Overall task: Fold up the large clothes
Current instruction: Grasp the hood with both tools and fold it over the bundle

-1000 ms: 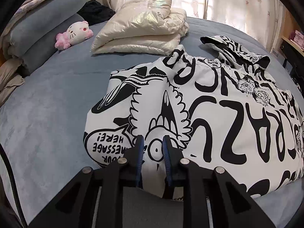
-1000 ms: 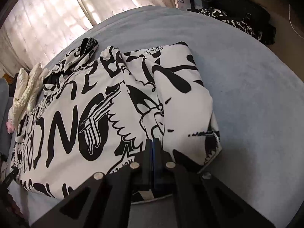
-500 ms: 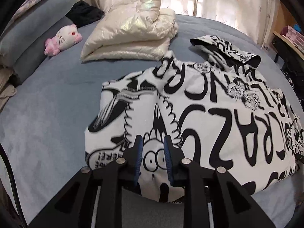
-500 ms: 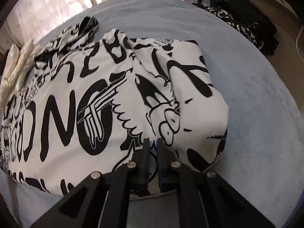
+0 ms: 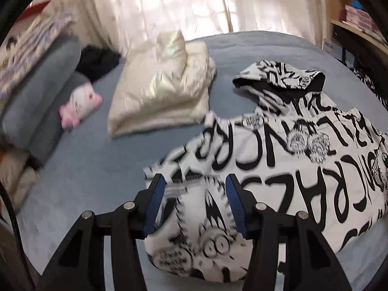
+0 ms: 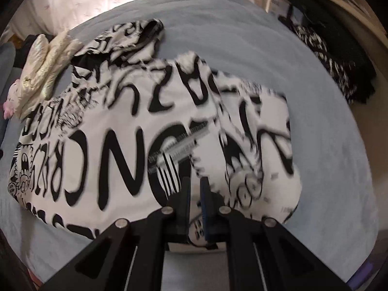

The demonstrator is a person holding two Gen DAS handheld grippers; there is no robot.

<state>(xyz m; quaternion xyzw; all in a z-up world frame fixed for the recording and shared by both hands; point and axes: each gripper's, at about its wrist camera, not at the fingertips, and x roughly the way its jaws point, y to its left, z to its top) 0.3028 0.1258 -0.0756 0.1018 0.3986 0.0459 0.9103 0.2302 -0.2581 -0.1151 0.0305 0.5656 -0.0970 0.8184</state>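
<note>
One black-and-white printed hooded garment (image 5: 303, 169), partly folded, lying flat on the grey-blue bed (image 5: 92, 169); its hood (image 5: 278, 75) points toward the curtains (image 5: 169, 7). All places below are given from this garment.

One cream padded jacket (image 5: 165, 92), folded, on the bed just beyond the garment's far left corner, close to it but apart. One pink-and-white plush toy (image 5: 80, 106), farther left of the garment, past the cream jacket. Two grey rolled cushions (image 5: 43, 101), stacked, beyond the plush, well apart from the garment. One black cloth heap (image 5: 97, 60) behind the cushions. One further black-and-white patterned item (image 6: 327, 58) off the bed's edge, to the right of the garment in the right wrist view.

Two grippers. Left gripper (image 5: 195, 203): over the garment's near left corner, jaws standing about half apart with the printed fabric seen between and below them, the blue pads (image 5: 155, 201) not pressing on it; the jaws have just been opening. Right gripper (image 6: 195, 201): over the garment's near edge, jaws almost shut with a thin slit between them; no fabric is visibly pinched.

Against the frames a second back: the left jaws then stood narrowly apart with a fold of the garment between them, and now stand wide and free of it. The right jaws were pressed fully together and now show a slit. Both views have pulled back from the garment, showing more of it and more bed, and both are motion-blurred.
</note>
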